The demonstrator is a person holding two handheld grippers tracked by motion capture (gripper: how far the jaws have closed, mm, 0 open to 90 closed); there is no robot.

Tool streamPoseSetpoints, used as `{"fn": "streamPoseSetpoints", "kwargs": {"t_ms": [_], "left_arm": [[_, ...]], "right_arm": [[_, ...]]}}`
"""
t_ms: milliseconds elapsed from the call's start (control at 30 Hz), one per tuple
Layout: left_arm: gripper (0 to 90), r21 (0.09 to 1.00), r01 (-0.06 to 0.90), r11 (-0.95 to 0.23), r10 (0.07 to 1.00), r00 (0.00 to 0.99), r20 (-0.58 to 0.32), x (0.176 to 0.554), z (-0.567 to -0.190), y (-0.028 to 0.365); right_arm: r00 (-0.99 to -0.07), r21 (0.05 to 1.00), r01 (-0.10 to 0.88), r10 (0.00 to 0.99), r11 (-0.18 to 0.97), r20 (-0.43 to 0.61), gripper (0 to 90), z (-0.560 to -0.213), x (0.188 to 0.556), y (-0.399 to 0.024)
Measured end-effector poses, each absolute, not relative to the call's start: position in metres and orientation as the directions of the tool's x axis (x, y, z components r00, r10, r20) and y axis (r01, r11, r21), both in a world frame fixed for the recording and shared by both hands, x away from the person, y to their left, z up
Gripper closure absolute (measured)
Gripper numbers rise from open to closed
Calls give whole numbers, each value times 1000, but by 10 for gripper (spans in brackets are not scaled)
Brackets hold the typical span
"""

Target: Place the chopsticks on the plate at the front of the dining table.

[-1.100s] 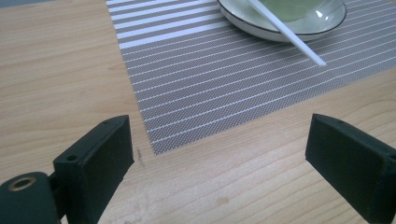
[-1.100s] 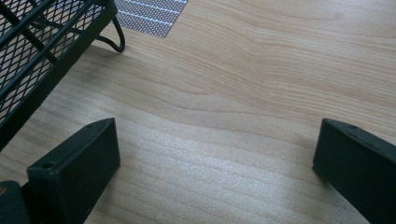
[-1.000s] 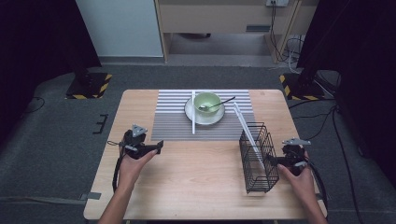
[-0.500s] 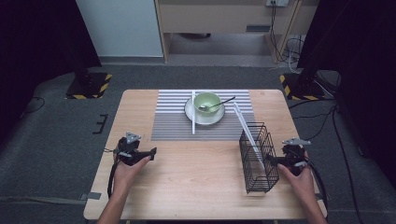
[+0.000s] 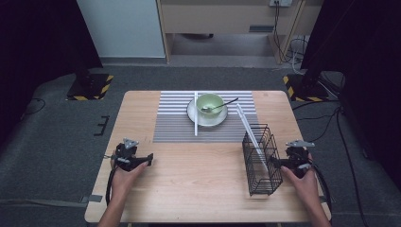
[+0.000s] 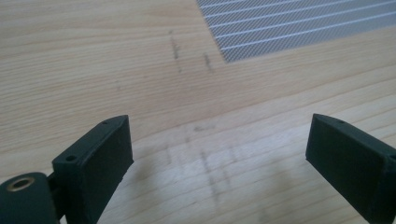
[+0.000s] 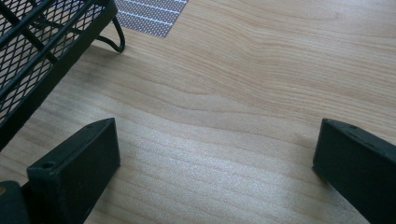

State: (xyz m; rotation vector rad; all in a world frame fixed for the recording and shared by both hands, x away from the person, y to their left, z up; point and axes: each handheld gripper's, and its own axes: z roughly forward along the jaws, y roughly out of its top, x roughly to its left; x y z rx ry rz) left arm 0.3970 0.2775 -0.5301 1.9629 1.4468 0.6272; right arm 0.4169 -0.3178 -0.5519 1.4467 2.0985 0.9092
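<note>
My left gripper [image 5: 148, 159] rests low over bare wood near the table's front left, and it is open with nothing between its jaws [image 6: 219, 154]. My right gripper [image 5: 275, 161] sits at the front right, just beside a black wire basket [image 5: 261, 161]. It is open as well, over empty wood [image 7: 219, 158]. A white stick [image 5: 249, 130] leans out of the basket. On the grey striped mat [image 5: 172, 123] a green bowl [image 5: 209, 101] with a spoon [image 5: 222, 105] stands on a white plate [image 5: 198, 117]. A second white stick [image 5: 196, 116] lies beside it.
The basket's mesh wall [image 7: 32, 51] stands close at the left of the right gripper view, with the mat's corner [image 7: 149, 14] behind it. The mat's edge [image 6: 299, 23] lies ahead of my left gripper. The wooden table [image 5: 203, 184] is ringed by dark floor and cables.
My left gripper has drawn back toward the near left of the table and settled lower. The right gripper and the basket have stayed put.
</note>
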Motion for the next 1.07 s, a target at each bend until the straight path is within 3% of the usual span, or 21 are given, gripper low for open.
{"fn": "streamPoseSetpoints", "kwargs": {"t_ms": [1067], "left_arm": [[32, 715, 665, -219, 958, 285, 28, 386, -541, 284]], "right_arm": [[-353, 723, 650, 935, 235, 13, 6, -552, 416, -317]]}}
